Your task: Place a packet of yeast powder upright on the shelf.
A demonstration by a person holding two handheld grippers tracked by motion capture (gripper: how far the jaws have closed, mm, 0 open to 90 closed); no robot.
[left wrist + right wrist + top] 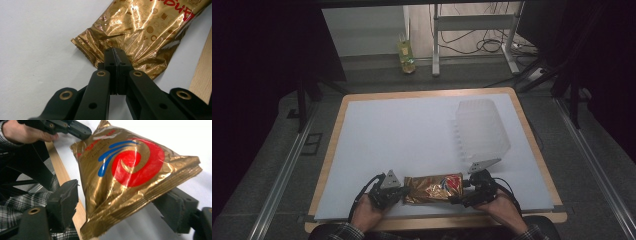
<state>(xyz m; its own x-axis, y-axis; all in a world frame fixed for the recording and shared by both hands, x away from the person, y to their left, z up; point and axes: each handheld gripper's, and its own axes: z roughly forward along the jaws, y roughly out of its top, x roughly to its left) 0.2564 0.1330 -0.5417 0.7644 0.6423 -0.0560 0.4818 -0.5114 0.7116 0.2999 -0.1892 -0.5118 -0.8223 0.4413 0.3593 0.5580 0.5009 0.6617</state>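
A gold foil snack bag [433, 187] with a red and blue swirl lies near the table's front edge, between both grippers. My left gripper [389, 192] is shut on the bag's crimped left end [100, 53], jaws pressed together at the seal [115, 53]. My right gripper [472, 192] stands open at the other end. Its two jaws sit wide apart on either side of the bag [130, 170], whose sealed edge hangs between them [120, 205]. Farther off, the left gripper [75, 130] pinches the bag's far corner.
A translucent ribbed plastic container [482, 130] stands on the white mat [402, 135] at the right, just beyond my right gripper. The wooden table edge [437, 222] runs close under both hands. A yellow bottle [407, 55] stands on the floor beyond the table.
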